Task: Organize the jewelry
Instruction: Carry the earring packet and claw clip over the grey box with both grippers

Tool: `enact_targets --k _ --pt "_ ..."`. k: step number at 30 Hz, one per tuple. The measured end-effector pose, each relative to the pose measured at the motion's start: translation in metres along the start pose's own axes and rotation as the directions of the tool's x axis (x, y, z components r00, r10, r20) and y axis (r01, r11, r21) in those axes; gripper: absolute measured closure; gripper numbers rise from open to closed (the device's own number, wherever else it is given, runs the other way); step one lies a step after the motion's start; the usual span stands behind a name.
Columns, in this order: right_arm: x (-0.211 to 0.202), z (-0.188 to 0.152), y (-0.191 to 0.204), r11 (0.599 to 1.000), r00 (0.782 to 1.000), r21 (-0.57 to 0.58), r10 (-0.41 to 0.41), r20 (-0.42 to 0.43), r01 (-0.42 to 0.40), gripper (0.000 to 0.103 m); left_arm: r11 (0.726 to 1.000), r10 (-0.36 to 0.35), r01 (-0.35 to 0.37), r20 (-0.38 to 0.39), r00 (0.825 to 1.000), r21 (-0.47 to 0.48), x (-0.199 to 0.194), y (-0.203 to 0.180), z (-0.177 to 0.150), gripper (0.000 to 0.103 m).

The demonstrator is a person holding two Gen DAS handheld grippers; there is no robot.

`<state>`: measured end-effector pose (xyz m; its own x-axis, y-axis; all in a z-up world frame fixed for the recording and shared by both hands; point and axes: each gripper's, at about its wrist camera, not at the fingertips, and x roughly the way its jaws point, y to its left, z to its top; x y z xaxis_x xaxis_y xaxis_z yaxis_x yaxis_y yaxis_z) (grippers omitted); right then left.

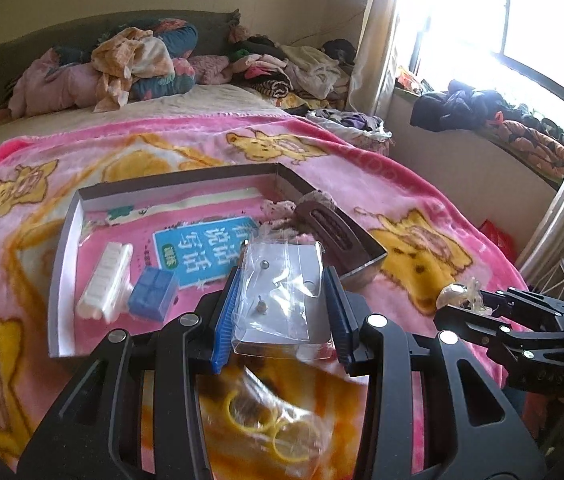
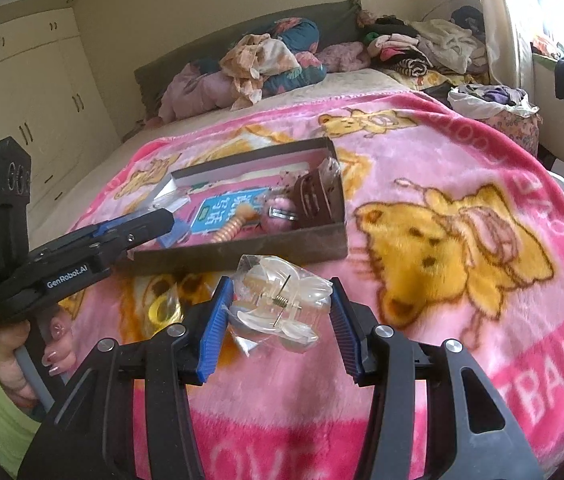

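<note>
Spread over the bed, a pink bear-print blanket (image 1: 362, 184) carries a shallow open cardboard box (image 1: 67, 236). Just short of that box, the left gripper (image 1: 280, 312) clamps a clear plastic earring packet (image 1: 282, 280).

Right wrist view: the right gripper (image 2: 278, 320), part-closed, pinches a clear plastic hair claw clip (image 2: 282, 300) before the box's near wall; both likely need carrying over it and releasing inside.

Bed (image 1: 202, 100), pink blanket (image 2: 462, 160), box (image 1: 64, 240)
</note>
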<state>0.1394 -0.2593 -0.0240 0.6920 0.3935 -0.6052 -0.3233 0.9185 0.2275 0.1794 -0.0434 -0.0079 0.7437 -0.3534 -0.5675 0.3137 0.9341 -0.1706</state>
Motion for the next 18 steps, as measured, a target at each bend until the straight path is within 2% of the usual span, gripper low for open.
enact_targets --k 18 --pt "0.029 0.044 -0.014 1.000 0.999 -0.001 -0.029 0.019 0.029 0.057 0.999 0.049 -0.049 -0.026 0.998 -0.014 0.036 0.017 0.014 0.071"
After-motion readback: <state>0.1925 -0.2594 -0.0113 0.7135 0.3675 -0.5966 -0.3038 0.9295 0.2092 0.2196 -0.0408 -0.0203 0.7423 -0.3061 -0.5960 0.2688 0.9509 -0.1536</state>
